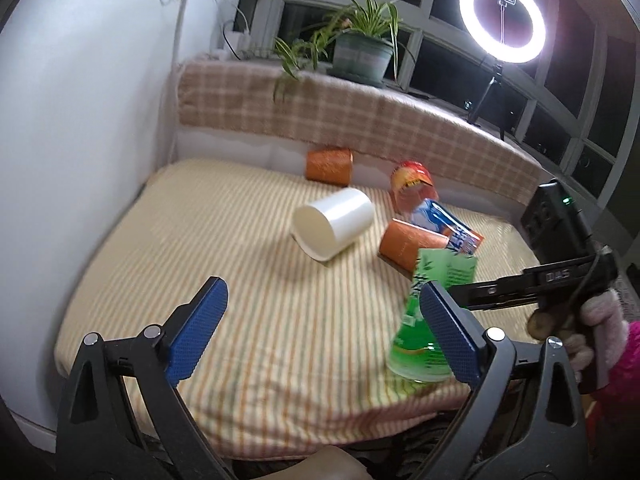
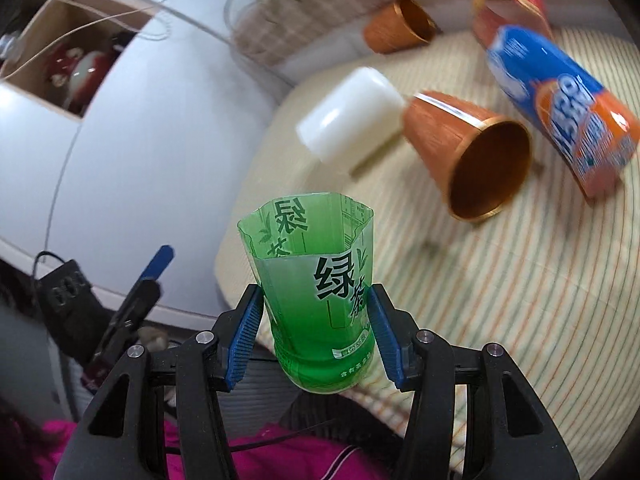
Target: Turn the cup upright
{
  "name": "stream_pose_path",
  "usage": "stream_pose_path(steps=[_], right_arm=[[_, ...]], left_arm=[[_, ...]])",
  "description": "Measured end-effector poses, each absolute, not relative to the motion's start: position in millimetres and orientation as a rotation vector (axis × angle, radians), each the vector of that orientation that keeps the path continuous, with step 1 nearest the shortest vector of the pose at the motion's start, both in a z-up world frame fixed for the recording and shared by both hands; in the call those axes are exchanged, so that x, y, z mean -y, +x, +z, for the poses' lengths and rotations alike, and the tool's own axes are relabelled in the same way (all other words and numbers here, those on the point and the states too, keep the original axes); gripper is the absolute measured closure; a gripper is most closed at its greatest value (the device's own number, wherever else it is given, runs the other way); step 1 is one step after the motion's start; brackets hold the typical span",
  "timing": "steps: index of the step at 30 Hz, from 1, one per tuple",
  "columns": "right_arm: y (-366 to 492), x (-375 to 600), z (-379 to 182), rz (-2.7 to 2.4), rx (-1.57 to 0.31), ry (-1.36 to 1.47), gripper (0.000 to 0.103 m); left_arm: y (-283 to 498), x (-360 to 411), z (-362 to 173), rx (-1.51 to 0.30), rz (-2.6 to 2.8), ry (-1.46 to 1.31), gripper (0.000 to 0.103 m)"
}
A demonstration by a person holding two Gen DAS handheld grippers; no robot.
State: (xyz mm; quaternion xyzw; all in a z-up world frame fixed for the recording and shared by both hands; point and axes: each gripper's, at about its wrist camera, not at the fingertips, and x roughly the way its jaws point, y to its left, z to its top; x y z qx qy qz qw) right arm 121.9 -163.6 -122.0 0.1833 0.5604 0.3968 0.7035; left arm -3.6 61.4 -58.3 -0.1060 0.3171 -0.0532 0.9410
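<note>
My right gripper (image 2: 316, 320) is shut on a green cut-bottle cup (image 2: 316, 280), mouth up, held near the cushion's front edge. The same cup (image 1: 424, 320) shows in the left wrist view, partly behind a blue pad, with the right gripper's black body (image 1: 532, 284) coming in from the right. My left gripper (image 1: 320, 316) is open and empty above the striped cushion (image 1: 240, 300). A white cup (image 1: 332, 224) lies on its side mid-cushion; it also shows in the right wrist view (image 2: 352, 116).
An orange cup (image 1: 408, 244) lies on its side beside a blue-orange cup (image 1: 448, 228). Another orange cup (image 1: 328, 165) and a red cup (image 1: 412, 184) lie near the plaid backrest (image 1: 360, 116). A white rounded wall (image 1: 80, 120) is left; a ring light (image 1: 502, 20) stands behind.
</note>
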Motion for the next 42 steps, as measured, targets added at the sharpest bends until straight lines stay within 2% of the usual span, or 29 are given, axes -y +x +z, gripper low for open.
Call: stream_pose_path(steps=[16, 18, 34, 42], right_arm=[[132, 143, -128, 0.814, -1.206, 0.333, 0.048], [128, 143, -125, 0.809, -1.192, 0.298, 0.043], [44, 207, -72, 0.504, -0.853, 0.084, 0.040], [13, 246, -70, 0.353, -0.807, 0.084, 0.039]], left_arm=[[6, -55, -61, -0.690, -0.131, -0.231, 0.006], [6, -53, -61, -0.690, -0.135, -0.233, 0.006], [53, -47, -85, -0.839, -0.267, -0.407, 0.008], [89, -27, -105, -0.964, -0.368, -0.508, 0.009]])
